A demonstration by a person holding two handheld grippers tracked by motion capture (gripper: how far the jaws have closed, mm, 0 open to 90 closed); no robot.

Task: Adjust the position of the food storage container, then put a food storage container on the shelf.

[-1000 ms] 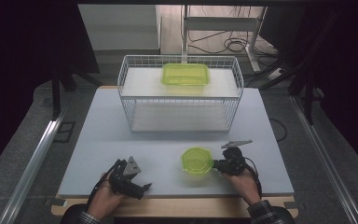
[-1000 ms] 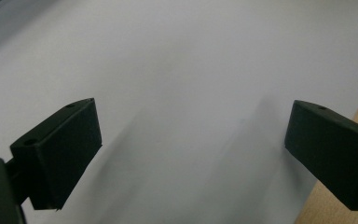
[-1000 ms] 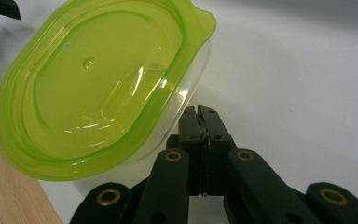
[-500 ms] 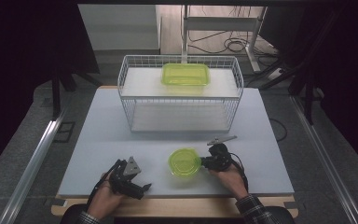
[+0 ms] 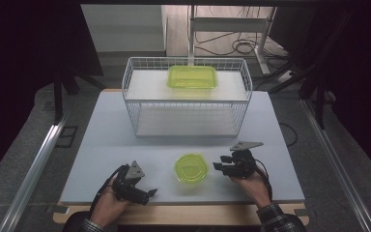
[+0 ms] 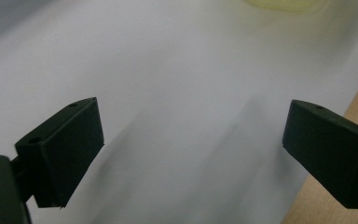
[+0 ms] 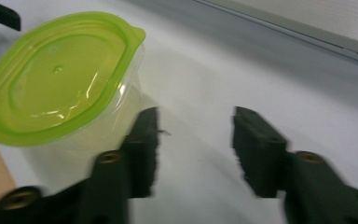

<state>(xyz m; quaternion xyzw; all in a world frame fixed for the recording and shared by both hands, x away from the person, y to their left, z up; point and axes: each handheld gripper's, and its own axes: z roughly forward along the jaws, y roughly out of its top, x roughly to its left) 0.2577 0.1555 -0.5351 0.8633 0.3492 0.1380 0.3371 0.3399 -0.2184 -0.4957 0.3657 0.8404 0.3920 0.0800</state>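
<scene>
Round lidded container [image 5: 191,167], green-lidded, is set near the table's [image 5: 101,140] front edge, just beside the right tool [image 5: 218,166], whose jaws have just been opening, nothing between them. Left tool [image 5: 149,193]: spread wide, empty.

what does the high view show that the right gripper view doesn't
High view alone: the wire basket with a green box on top, both hands, and the left gripper at the table's near edge. Right gripper view alone: the right gripper jaws up close, open, nothing between them. Both: the round green-lidded tub on the table, beside the right gripper.
</scene>
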